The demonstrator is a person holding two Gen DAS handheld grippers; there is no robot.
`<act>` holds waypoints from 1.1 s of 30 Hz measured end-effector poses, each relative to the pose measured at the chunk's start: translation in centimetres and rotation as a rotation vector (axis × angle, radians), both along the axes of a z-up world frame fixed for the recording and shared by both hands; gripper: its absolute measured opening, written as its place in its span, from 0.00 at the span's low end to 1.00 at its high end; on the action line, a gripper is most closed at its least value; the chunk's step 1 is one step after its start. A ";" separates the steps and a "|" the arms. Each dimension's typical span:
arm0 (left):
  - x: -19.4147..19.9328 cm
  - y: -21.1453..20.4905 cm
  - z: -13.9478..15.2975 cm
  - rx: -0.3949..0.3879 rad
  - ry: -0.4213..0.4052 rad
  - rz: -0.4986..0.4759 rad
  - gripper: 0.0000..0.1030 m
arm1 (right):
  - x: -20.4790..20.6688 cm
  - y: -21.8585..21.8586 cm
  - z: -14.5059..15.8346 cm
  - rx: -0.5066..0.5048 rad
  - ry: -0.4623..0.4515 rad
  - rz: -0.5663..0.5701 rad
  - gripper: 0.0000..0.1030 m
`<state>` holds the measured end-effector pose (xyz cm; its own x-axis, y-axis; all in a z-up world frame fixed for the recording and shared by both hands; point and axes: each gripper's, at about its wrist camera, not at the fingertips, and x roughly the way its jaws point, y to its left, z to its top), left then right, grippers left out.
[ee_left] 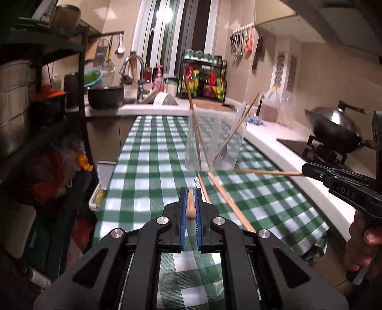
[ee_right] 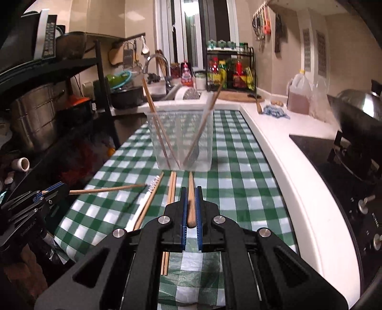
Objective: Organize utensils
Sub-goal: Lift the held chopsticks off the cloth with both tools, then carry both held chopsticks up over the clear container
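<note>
The left gripper (ee_left: 190, 202) at bottom centre clamps one chopstick (ee_left: 190, 207); the right gripper (ee_right: 190, 202) clamps another (ee_right: 191, 202). Lift each tip over the clear cup (ee_right: 182, 140), mid-frame on the checked cloth (ee_right: 238, 167), then release.

A home kitchen at night, lit by warm indoor light. A tabletop (ee_right: 241, 152) covered in a green and white checked cloth runs toward a sink with a curved steel faucet (ee_right: 155, 59). A white counter (ee_right: 281, 133) wraps around the right side and carries a black stovetop (ee_right: 317, 152) with a lidded wok (ee_left: 334, 126). A rack of sauce bottles (ee_right: 229, 71) stands at the far corner, beside a jug of brown liquid (ee_right: 299, 95). Cooking tools hang from a wall rail (ee_right: 261, 21). On the left, a dark metal shelf (ee_right: 71, 66) holds large steel pots (ee_right: 33, 116). A grater (ee_right: 129, 53) hangs above the sink.
</note>
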<state>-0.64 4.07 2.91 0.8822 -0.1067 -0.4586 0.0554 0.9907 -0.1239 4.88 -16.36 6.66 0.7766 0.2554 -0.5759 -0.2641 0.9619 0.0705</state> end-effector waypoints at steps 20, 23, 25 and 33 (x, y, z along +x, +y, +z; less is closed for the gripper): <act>3.2 2.5 7.5 -0.090 -0.055 -0.001 0.06 | 3.2 -0.3 6.9 0.066 -0.051 0.031 0.06; 4.1 2.7 8.1 -0.096 -0.036 0.004 0.06 | 4.6 0.1 7.9 0.043 -0.005 0.037 0.06; 4.8 3.0 8.6 -0.107 -0.025 -0.001 0.06 | 5.3 0.0 8.7 0.043 0.012 0.033 0.06; 8.5 3.6 11.1 -0.123 -0.005 -0.021 0.06 | 8.0 0.0 11.0 0.030 0.101 0.063 0.06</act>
